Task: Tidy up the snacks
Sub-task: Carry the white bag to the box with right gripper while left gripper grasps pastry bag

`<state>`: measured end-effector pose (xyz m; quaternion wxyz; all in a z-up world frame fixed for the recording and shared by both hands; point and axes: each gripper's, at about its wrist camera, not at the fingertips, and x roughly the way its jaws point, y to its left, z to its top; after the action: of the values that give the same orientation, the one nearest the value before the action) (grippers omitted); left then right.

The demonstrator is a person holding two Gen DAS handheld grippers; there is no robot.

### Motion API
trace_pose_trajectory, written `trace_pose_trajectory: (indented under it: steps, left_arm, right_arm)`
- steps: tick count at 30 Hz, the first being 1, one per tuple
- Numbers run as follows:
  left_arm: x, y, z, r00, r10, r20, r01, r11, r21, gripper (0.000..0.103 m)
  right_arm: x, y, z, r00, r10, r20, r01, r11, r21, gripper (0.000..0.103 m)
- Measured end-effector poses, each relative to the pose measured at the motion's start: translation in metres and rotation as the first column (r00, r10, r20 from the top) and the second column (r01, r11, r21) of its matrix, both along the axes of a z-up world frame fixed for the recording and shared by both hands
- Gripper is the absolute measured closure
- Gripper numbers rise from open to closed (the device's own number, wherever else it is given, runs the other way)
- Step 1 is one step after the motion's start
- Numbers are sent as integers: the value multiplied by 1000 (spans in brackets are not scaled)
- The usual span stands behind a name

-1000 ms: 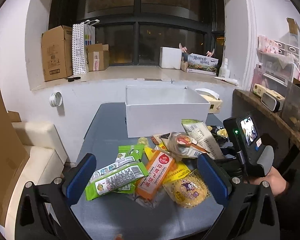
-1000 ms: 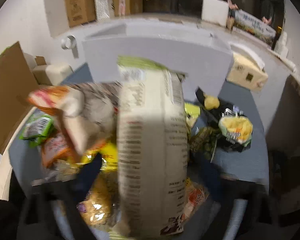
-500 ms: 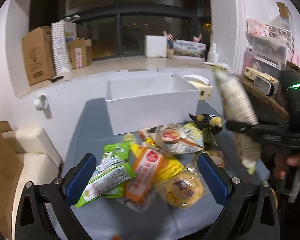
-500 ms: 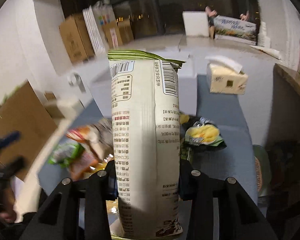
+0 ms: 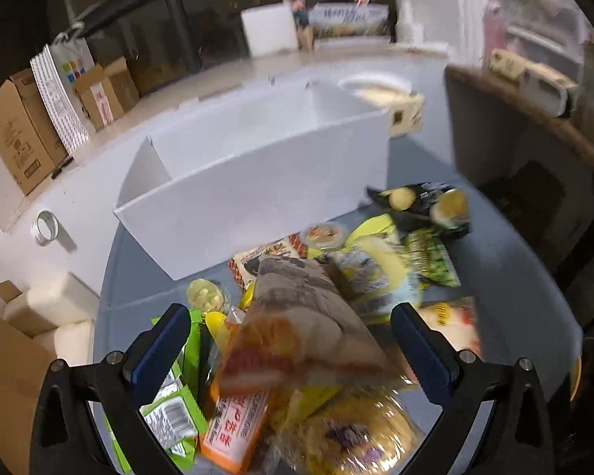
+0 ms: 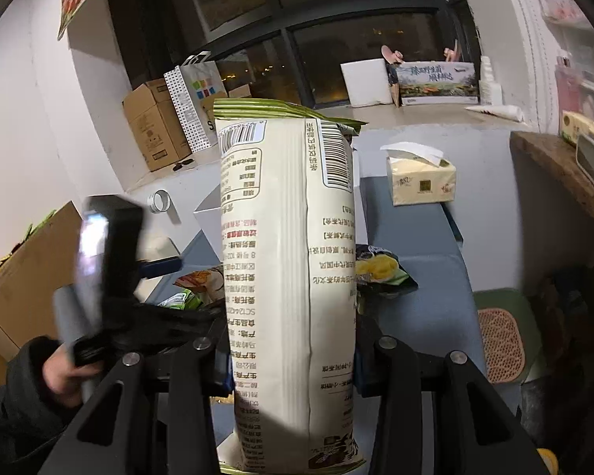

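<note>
The right gripper (image 6: 293, 360) has its jaws pinched on the lower half of a tall cream snack bag (image 6: 289, 261), which stands upright between them, green-sealed top up and printed back toward the camera, lifted clear of the table. The left gripper (image 5: 293, 340) has its jaws spread wide, poised low over the heap with a brown-and-orange packet (image 5: 297, 328) lying between the blue pads (image 5: 160, 342) but, as far as the blur allows, not yet squeezed. Around it lie a green packet (image 5: 170, 411), an orange packet (image 5: 233, 427) and a round yellow cake packet (image 5: 348, 435), all on the grey table (image 5: 506, 277). Beyond the heap stands the white box (image 5: 257, 198), open-topped and with nothing showing inside. The step in hand looks like carrying the cream bag to that box; the next move calls for swinging it forward over the near wall before releasing, while the left jaws close squarely on one packet only.
</note>
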<state>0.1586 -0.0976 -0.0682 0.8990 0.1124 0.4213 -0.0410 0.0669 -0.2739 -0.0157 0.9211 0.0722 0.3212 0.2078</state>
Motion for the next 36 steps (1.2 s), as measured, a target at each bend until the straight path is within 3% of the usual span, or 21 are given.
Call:
trace_pose_trajectory:
  steps: [2,3,4,9,15,16,17,18,20,22,24,26,27,28,32,36]
  left_arm:
    - [10,0,-6,998,2,-55,-2,1000,11,1]
    - [14,0,-8,997,9,-71,-7,1000,21,15]
    - [15,2,-9,997,7,-76,-5,1000,15,40]
    - [7,17,-5,995,-14,-102,9,999,-48,44]
    - [-25,49,37,998,-15,60,23,990,-136,48]
    - [-31,55,50,995,-9,101,24,989,-146,68]
    - [-34,60,56,993,-2,116,20,988,-152,98]
    - [-35,68,64,994,12,112,9,982,-188,101]
    - [-34,79,73,995,8,100,17,970,-242,101]
    - [-33,81,69,994,17,106,4,981,-194,101]
    - [-33,85,56,999,0,38,8,977,-213,97]
    - [-36,88,37,999,-4,-52,-8,970,-242,59]
    - [-41,88,26,996,21,-86,-38,978,-207,30]
    - [-48,88,20,994,28,-103,-47,981,-188,14]
    - [-78,76,5,990,-36,-136,19,991,-129,9]
    - [-97,75,-24,968,-66,-240,47,995,-82,8]
  right_arm:
    - [-1,-3,-3,1000,-11,-8,10,1000,-5,58]
    - [0,-5,-4,1000,-14,-17,14,1000,0,58]
    - [0,-7,-6,1000,-14,-24,14,1000,4,58]
    - [0,-8,-8,999,-15,-33,15,1000,1,58]
    - [2,1,-5,1000,1,-21,-1,1000,-10,58]
    - [3,3,-5,1000,5,-19,-5,1000,-13,58]
    - [6,7,-4,1000,13,-17,-13,1000,-20,58]
    - [7,10,-4,1000,19,-15,-19,999,-27,58]
    - [12,16,-2,999,33,-14,-33,999,-29,58]
    - [18,23,-4,998,49,-28,-50,998,-25,58]
    - [19,30,-5,998,49,-32,-50,998,-35,58]
    - [16,35,-8,997,70,-33,-71,997,-33,58]
    - [14,36,-9,997,74,-35,-76,996,-36,58]
    - [13,37,-10,996,78,-36,-80,996,-44,58]
    - [9,35,-14,996,76,-46,-78,996,-51,58]
    - [7,32,-18,996,72,-58,-75,996,-45,58]
